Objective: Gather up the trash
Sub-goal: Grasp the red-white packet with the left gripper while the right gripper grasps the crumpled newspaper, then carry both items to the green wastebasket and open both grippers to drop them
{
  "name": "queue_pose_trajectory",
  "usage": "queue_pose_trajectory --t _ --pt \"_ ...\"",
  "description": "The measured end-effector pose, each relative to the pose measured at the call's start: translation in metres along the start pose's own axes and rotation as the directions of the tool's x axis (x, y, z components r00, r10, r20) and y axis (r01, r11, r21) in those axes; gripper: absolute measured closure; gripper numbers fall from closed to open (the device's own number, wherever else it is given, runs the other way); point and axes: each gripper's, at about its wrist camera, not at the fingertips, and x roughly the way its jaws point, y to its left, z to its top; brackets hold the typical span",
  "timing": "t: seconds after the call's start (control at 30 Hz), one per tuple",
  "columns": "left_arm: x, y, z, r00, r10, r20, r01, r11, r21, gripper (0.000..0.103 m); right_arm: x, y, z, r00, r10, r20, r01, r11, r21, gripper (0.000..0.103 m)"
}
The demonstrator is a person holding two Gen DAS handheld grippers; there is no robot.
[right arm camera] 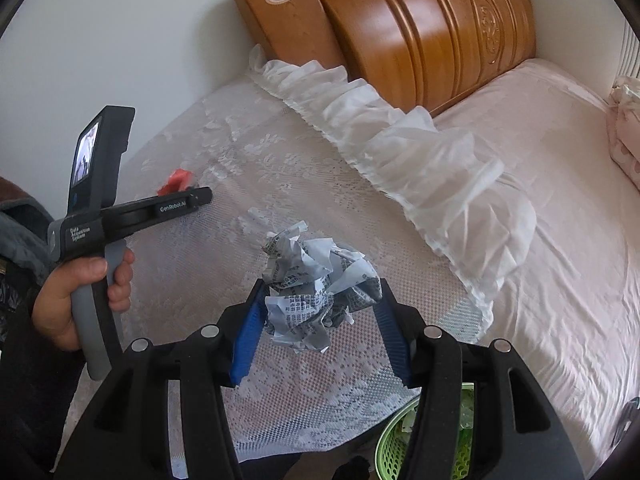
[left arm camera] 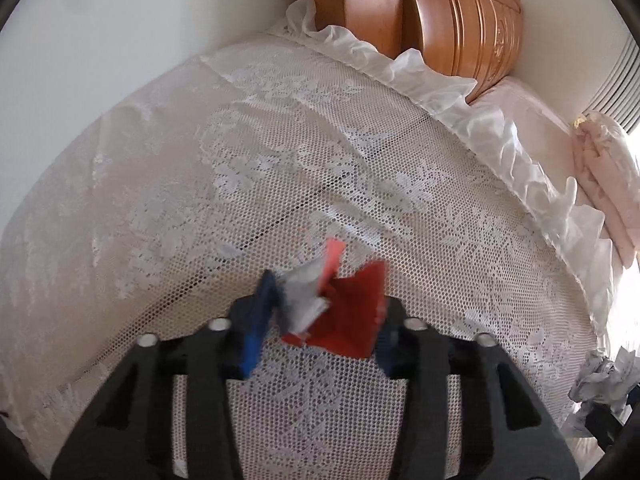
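- The left gripper [left arm camera: 320,316] has pinched shut on a red and white wrapper [left arm camera: 336,312], above the middle of the lace bed cover [left arm camera: 280,152]. Only one edge is pinched, so it could slip out.
- The right gripper [right arm camera: 320,320] squeezes a crumpled paper ball [right arm camera: 316,292], above the cover's near edge.
- The green basket [right arm camera: 396,440] sits below that edge. The light ball could bounce past it.

Black tool [right arm camera: 322,336], blue pads [right arm camera: 246,344], grey handle, dark sleeve [right arm camera: 20,224]
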Motion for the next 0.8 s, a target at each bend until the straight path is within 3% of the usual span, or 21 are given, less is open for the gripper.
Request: queue_pose_trajectory --t 0.17,0.4,0.67,0.8 --pt "-0.014 0.002 -0.003 1.000 -0.004 0.018 0.004 1.000 -0.002 0.066 -0.010 -0.001 -0.004 1.000 -0.001 0.012 0.001 1.000 0.001 0.048" --pt "-0.072 -0.001 -0.023 0.997 -0.012 0.076 0.012 1.000 -0.007 0.066 -0.035 0.005 -0.014 0.999 0.022 0.048 -0.020 0.999 -0.028 0.048" --pt "-0.152 -0.036 -0.082 0.989 -0.063 0.135 0.059 0.998 0.036 0.066 -0.086 -0.011 -0.050 0.993 0.050 0.103 -0.045 0.998 -0.045 0.048" --pt "-0.173 -0.070 -0.118 0.986 -0.115 0.123 0.104 0.990 0.093 0.066 -0.116 -0.036 -0.085 0.992 0.029 0.120 -0.026 0.999 -0.024 0.048"
